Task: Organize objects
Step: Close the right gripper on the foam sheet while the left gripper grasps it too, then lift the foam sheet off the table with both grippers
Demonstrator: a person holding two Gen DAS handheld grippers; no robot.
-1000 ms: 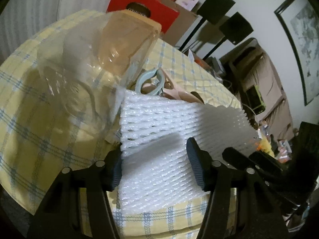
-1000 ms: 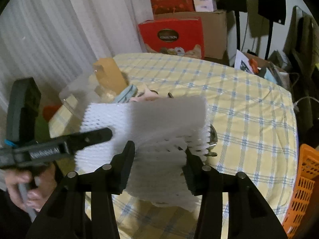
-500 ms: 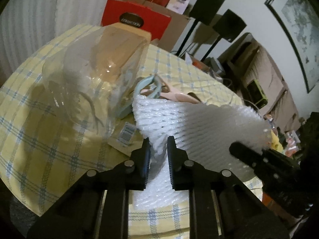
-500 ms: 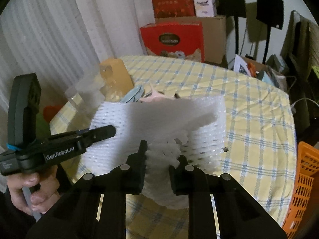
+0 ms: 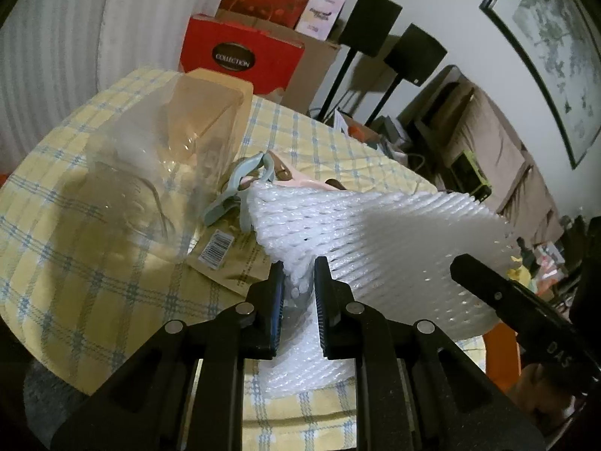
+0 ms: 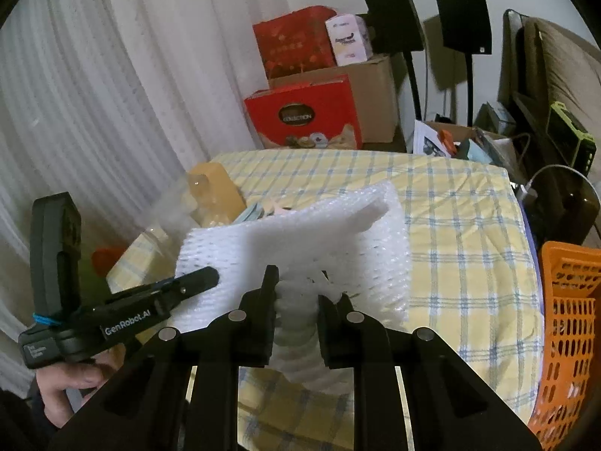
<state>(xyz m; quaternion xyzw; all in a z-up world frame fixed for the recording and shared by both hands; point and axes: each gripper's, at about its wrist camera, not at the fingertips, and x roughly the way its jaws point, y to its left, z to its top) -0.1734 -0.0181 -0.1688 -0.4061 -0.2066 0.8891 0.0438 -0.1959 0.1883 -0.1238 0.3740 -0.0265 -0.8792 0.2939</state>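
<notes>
Left wrist view: white foam netting sheet (image 5: 375, 233) is pinched in both nearly-closed jaws, so it's best lifted evenly off the counter.

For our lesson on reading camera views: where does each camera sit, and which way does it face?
Left wrist: on the left gripper, looking down over the table; its jaws pinch the white foam sheet.
Right wrist: on the right gripper, facing the curtain; a hand shows.
Both show the foam sheet and red box.
</notes>
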